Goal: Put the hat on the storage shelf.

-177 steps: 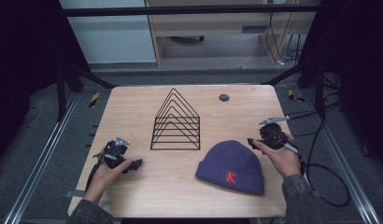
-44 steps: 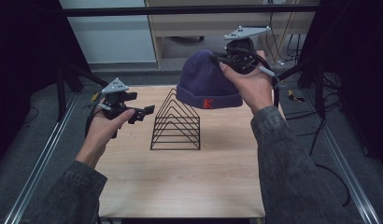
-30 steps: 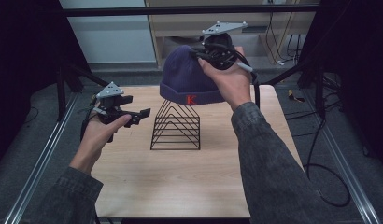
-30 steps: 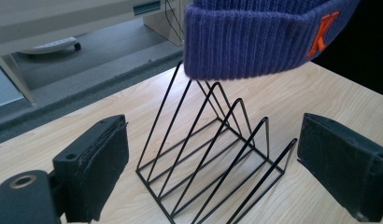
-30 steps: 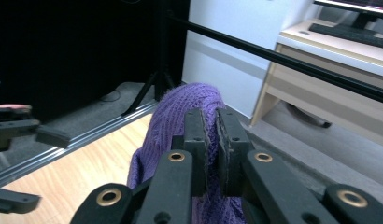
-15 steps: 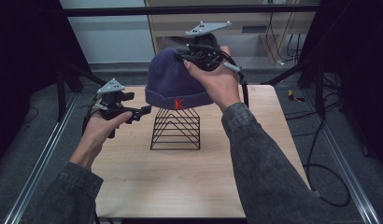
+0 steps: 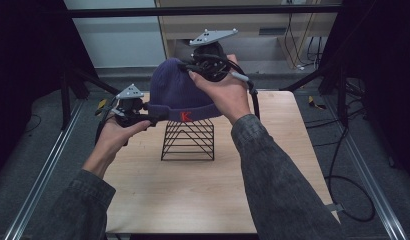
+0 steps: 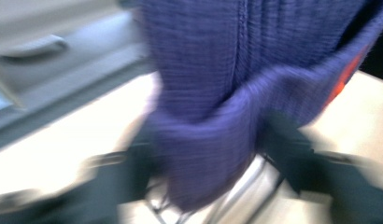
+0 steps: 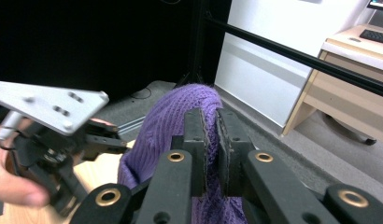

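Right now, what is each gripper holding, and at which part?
Both hold the purple beanie above the wire rack. The right gripper pinches its crown. The left gripper, whose jaws have just been closing, has the folded brim between them.

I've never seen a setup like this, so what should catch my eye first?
A purple knit hat hangs in mid-air over a black wire rack that stands on the wooden table. The right gripper pinches the hat's crown, while the left gripper, whose jaws have just been closing, has the folded brim between them.
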